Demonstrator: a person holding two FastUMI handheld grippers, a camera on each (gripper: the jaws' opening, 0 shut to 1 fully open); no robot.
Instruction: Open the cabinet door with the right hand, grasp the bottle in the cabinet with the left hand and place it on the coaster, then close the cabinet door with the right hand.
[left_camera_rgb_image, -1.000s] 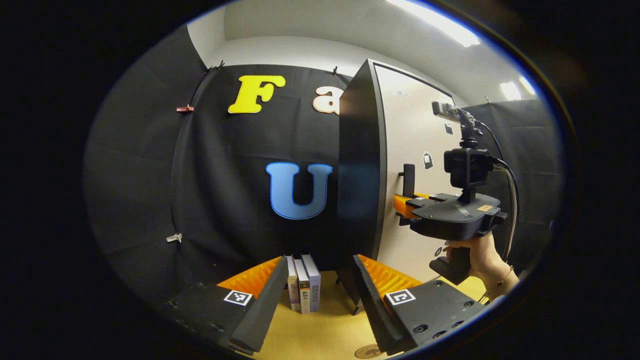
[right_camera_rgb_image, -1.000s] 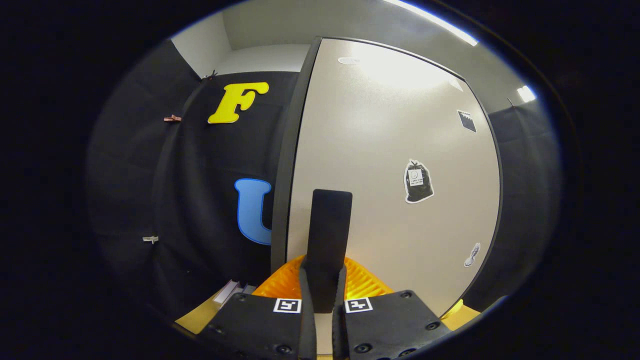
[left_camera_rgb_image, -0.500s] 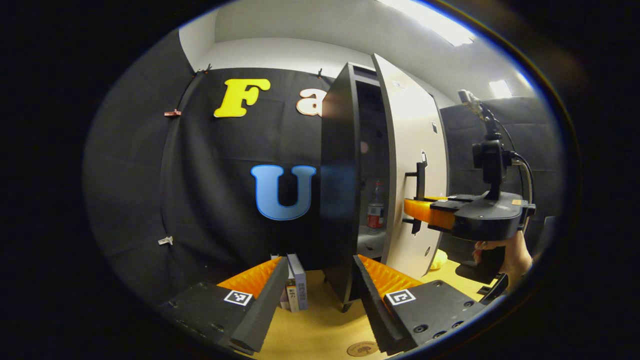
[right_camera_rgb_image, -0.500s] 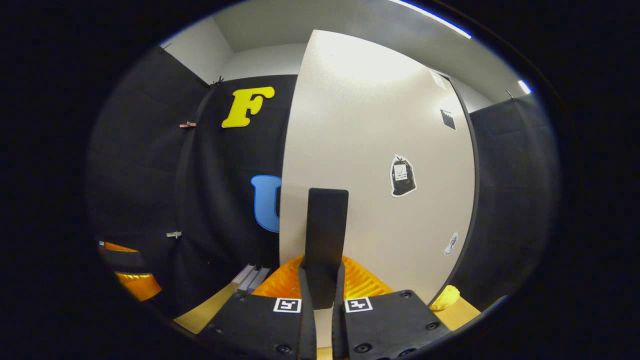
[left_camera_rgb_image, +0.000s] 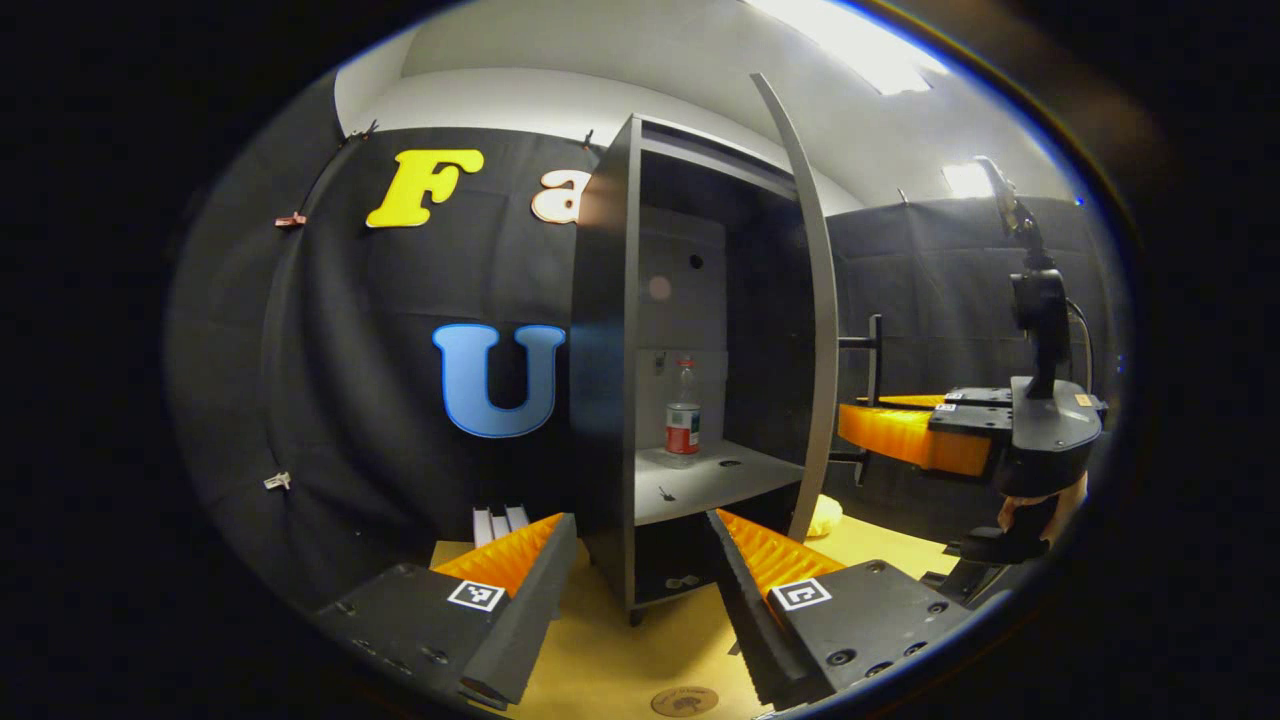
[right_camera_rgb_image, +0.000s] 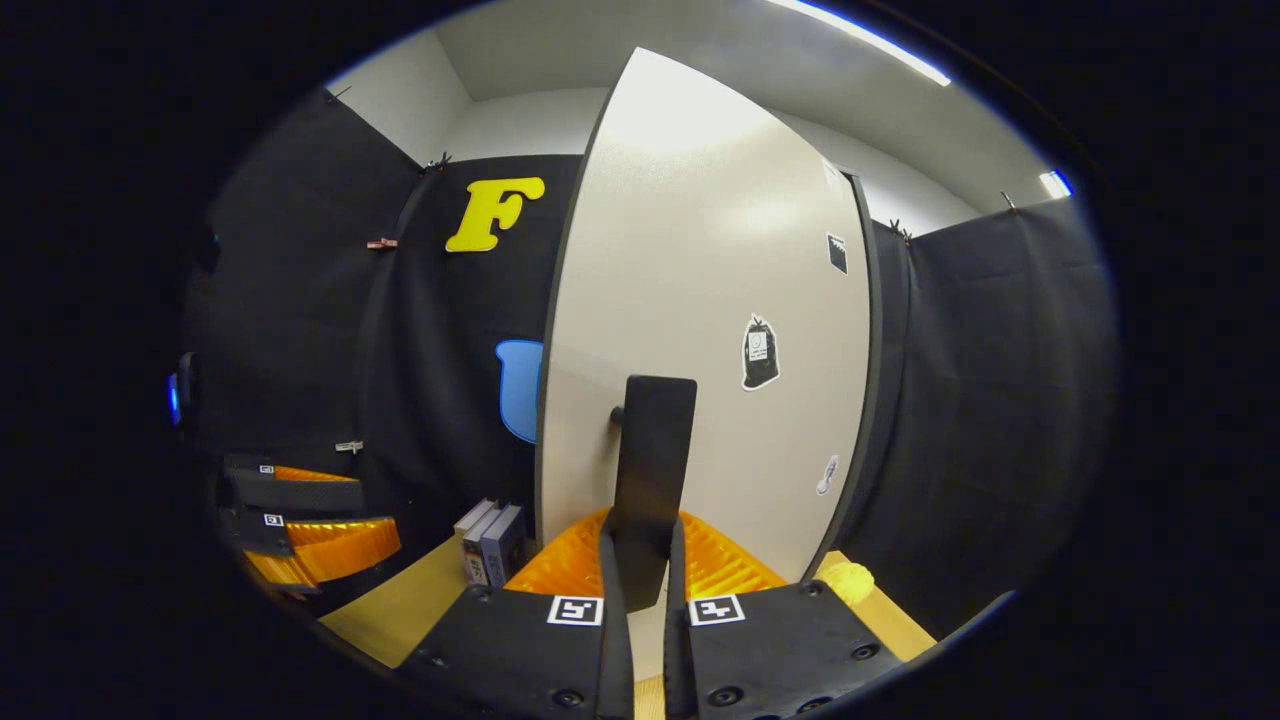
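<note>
The dark cabinet stands open, and its pale door is seen edge-on in the left gripper view. A clear bottle with a red label stands upright on the middle shelf. My left gripper is open and empty, a good way short of the cabinet. A round coaster lies on the table just under it. My right gripper is shut on the door's black handle, with the door face right ahead. In the left gripper view the right gripper is at the handle.
The tabletop is yellowish wood. Several books stand left of the cabinet, also seen as books in the right gripper view. A yellow object lies by the door's foot. My left gripper shows at far left.
The door has swung from almost closed to wide open, pulled by my right gripper on the handle. The bottle and shelves have come into sight. My left gripper stays open.
</note>
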